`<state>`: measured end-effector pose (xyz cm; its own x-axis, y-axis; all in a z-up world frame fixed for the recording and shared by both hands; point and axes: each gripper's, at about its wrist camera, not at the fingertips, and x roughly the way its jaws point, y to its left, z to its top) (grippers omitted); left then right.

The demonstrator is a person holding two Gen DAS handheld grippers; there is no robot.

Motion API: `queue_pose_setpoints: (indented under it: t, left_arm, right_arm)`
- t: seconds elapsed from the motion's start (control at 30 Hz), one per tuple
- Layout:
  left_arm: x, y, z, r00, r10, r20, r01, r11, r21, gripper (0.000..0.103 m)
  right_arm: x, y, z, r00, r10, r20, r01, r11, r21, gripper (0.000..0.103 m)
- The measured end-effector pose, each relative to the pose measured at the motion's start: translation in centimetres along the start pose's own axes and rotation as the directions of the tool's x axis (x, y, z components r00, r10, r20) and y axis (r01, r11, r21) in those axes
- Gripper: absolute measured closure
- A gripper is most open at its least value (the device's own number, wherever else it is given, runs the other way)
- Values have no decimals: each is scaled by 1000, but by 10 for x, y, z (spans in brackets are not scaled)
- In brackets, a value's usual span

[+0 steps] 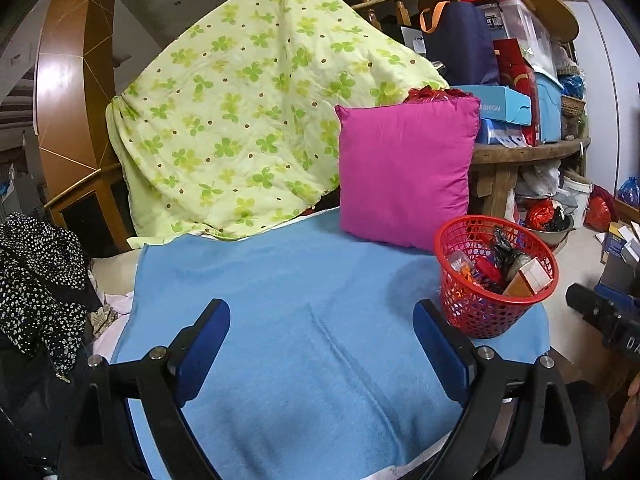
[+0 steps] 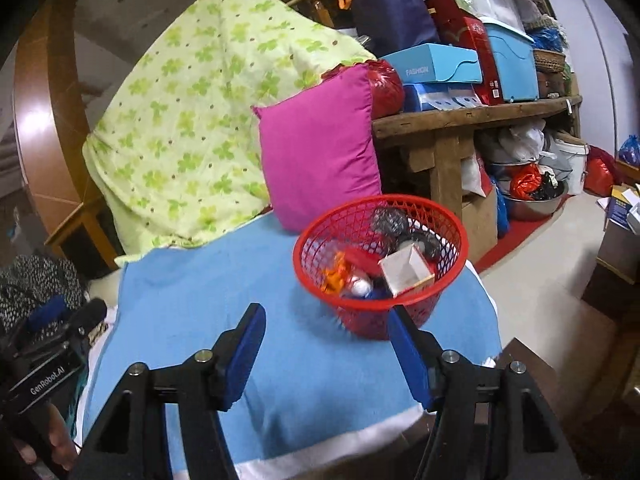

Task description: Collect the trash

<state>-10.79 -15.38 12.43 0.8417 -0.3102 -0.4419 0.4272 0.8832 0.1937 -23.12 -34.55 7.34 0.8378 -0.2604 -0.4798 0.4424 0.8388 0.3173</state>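
Note:
A red mesh basket (image 1: 480,316) stands on the blue blanket (image 1: 300,304) near its right edge. It holds trash: a small cardboard box (image 2: 404,270), steel scouring pads (image 2: 390,220), orange and red wrappers (image 2: 338,274). The basket also shows in the right wrist view (image 2: 316,262). My left gripper (image 1: 322,312) is open and empty over the blanket, left of the basket. My right gripper (image 2: 326,320) is open and empty just in front of the basket, its right finger (image 2: 408,354) close to the basket's wall. No loose trash shows on the blanket (image 2: 208,292).
A pink cushion (image 1: 404,168) leans behind the basket, beside a green clover quilt (image 1: 248,108). A black dotted garment (image 1: 36,280) lies at the left. A cluttered wooden shelf (image 2: 472,114) with boxes stands at the right, with bags and bowls on the floor beneath it.

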Motion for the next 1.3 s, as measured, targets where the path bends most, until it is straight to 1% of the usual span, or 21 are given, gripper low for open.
queue_pose_setpoints:
  t: [0.23, 0.43, 0.6, 0.7, 0.9, 1.0, 1.3]
  left_arm:
    - [-29, 7, -1, 1000, 9, 28, -9, 1000, -2, 9]
    - [-46, 7, -5, 1000, 13, 25, -14, 1000, 9, 7]
    - [-55, 5, -7, 999, 16, 30, -17, 999, 29, 7]
    - [-58, 6, -6, 999, 15, 37, -16, 999, 28, 7]
    - [-55, 8, -7, 999, 39, 36, -39, 999, 15, 6]
    - [-52, 7, -9, 998, 53, 29, -53, 998, 26, 6]
    - [-48, 8, -12, 998, 57, 6, -58, 998, 27, 6]
  right_arm:
    - [-23, 12, -11, 999, -35, -29, 35, 999, -12, 36]
    - [-48, 18, -14, 998, -65, -20, 65, 997, -32, 36]
    - [-61, 26, -14, 996, -84, 8, 85, 995, -49, 36]
    - [-64, 27, -14, 995, -98, 23, 99, 993, -57, 36]
    - [-63, 27, -14, 994, -105, 42, 107, 992, -64, 36]
    - [-59, 27, -13, 994, -103, 36, 105, 993, -62, 36]
    - [-49, 26, -14, 994, -106, 20, 107, 992, -60, 36]
